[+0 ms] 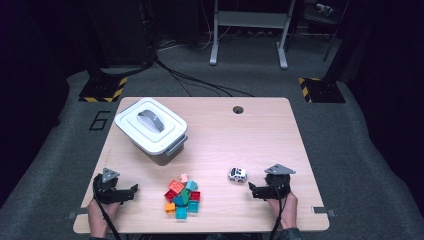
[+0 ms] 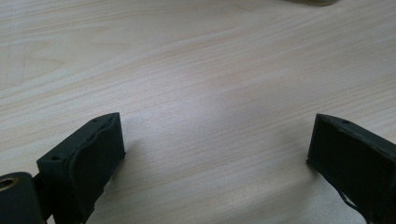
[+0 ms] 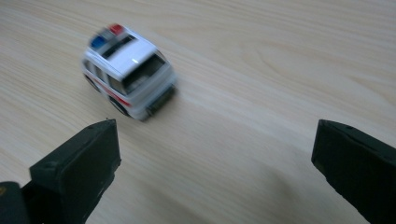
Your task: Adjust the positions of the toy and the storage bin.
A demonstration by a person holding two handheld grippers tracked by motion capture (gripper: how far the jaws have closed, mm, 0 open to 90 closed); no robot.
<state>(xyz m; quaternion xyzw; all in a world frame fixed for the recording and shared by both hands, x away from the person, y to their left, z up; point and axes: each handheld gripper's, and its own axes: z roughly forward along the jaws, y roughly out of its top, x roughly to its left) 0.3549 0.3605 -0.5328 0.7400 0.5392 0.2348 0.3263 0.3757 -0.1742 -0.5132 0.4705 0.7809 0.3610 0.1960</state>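
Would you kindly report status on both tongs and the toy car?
Left tongs open, empty. Right tongs open, facing toy police car, not touching. Nothing between them.

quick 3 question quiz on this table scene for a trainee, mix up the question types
1. True or false: the lid of the grey plastic storage box is off.
2. Which gripper is nearest the small white toy police car: A left gripper, B right gripper?
3. Fill in: the pile of coloured plastic building blocks lies ___ the two grippers.

Key
1. False; the lid is on.
2. B; the car sits just ahead of its open jaws.
3. Between.
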